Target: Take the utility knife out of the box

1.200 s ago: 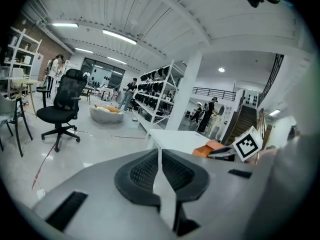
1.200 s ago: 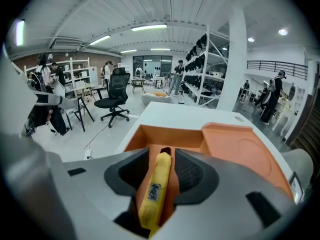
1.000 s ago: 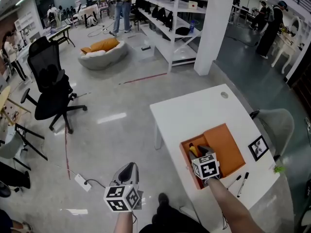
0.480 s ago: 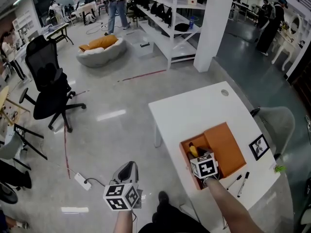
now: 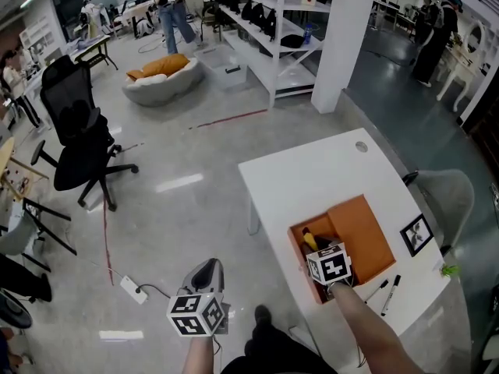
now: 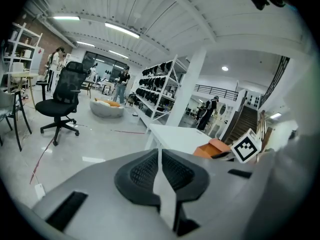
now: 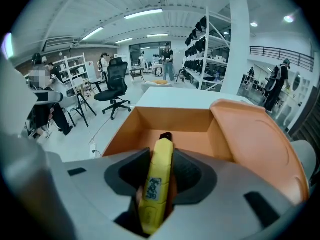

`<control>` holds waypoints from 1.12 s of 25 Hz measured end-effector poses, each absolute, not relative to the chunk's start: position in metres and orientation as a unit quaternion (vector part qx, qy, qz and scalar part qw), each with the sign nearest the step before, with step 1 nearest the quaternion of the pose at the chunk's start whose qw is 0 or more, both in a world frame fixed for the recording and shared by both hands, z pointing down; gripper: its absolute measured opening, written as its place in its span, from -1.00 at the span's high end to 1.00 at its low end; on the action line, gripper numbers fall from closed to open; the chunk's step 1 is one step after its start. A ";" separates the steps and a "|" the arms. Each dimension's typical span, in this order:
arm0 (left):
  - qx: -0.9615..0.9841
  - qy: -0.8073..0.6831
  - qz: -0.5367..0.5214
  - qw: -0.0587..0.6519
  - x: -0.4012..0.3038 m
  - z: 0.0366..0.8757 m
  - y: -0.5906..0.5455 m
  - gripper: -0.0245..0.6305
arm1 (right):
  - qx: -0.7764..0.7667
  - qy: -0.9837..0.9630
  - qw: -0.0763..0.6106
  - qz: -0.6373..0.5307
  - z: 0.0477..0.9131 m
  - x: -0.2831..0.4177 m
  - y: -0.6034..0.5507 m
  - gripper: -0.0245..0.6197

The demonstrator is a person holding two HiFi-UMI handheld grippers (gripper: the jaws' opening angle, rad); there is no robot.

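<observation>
Right gripper [image 7: 160,154], the nearer one, reaches into the box [image 7: 150,120], where its jaws, having just been closing, clamp the knife [image 7: 158,181] lying lengthwise between them, nose toward the box's far wall; left gripper [image 6: 159,155] is pressed together, empty, well away from the box.

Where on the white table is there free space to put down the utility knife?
The far half of the table, between the orange box and the far edge, is bare. The near right corner is crowded: markers and a small framed card.
</observation>
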State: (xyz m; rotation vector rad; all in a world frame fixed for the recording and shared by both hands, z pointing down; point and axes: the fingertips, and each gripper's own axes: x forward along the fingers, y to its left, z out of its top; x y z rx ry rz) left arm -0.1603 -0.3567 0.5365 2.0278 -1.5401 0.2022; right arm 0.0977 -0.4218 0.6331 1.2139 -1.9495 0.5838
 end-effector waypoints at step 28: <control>0.770 -0.577 0.075 0.263 -0.162 0.513 -0.341 0.84 | 0.513 -0.794 0.276 0.173 0.570 0.086 -0.410 0.57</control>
